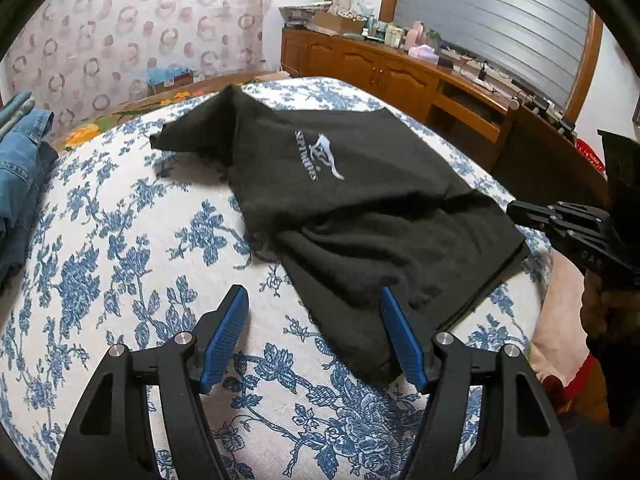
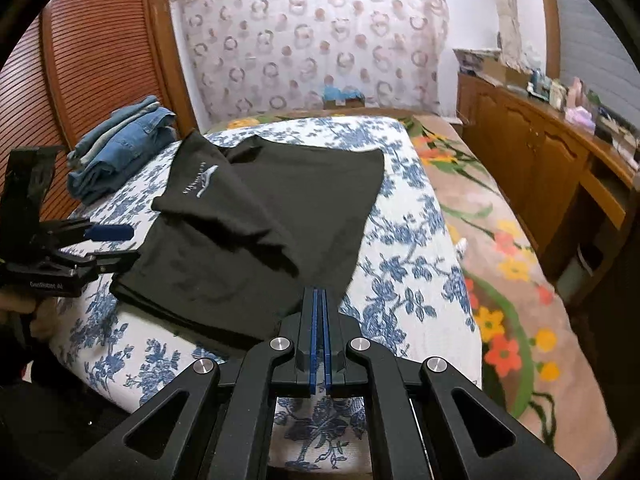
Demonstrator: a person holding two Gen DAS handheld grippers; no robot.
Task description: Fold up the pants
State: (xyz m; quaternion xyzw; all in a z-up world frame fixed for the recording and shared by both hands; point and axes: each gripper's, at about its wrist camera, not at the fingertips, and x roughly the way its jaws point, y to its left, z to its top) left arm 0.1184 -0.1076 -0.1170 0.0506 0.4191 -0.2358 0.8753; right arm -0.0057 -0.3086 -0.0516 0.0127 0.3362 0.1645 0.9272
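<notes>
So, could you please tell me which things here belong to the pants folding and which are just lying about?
Part of the job:
black pants
left gripper, open beside the pants
right gripper, shut at the pants' edge
floral bedspread, the work surface

Lying about:
stack of jeans
wooden sideboard with its clutter
flowered rug

Matt black cloth pants [image 1: 360, 208], ribbed pads [image 1: 224, 340]

Blue-floral bed [image 2: 404, 216], black pants [image 2: 256, 216] folded on it, jeans stack [image 2: 120, 144] beside

Folded jeans [image 2: 120, 148], perhaps two, on floral bedspread [image 2: 408, 240].
</notes>
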